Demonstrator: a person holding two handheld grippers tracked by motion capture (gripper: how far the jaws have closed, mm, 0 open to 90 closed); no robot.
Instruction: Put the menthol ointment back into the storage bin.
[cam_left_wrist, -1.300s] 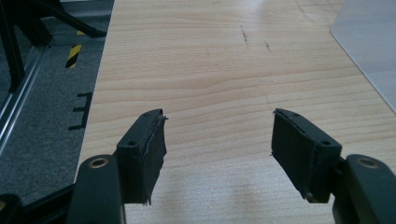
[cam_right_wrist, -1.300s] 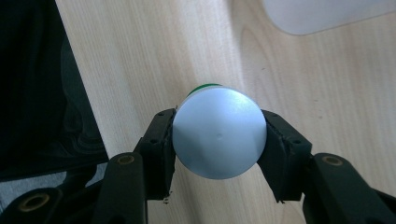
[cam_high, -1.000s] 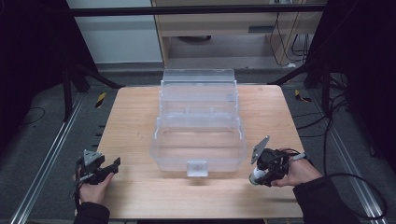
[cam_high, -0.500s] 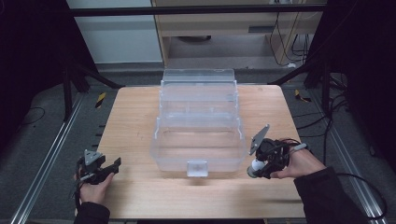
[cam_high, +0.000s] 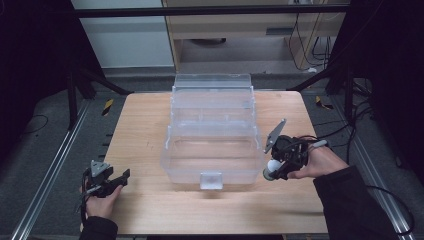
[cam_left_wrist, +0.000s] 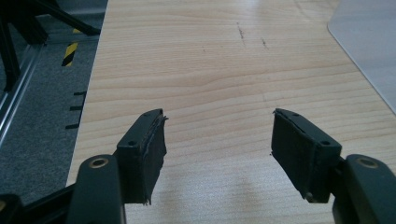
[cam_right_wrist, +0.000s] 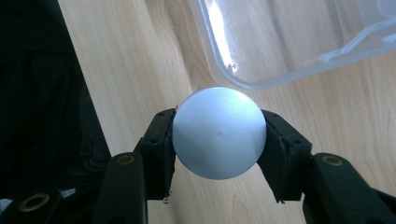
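Right gripper (cam_high: 270, 171) clamps a white ball (cam_right_wrist: 219, 132) lower right of centre in the high view, just beside the clear plastic box (cam_high: 212, 145). Left gripper (cam_high: 120, 178), lower left, jaws apart over bare wooden table (cam_high: 145, 125).

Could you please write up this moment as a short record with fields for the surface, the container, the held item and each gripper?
surface: wooden table
container: clear plastic box, tiered compartments, at the table's middle, nothing visible inside
held item: white ball, clamped between both pads
right gripper: shut on the white ball, beside the box's front right corner, off the table
left gripper: jaws open, nothing between them, above bare wood near the front left corner
contact: ball and box apart
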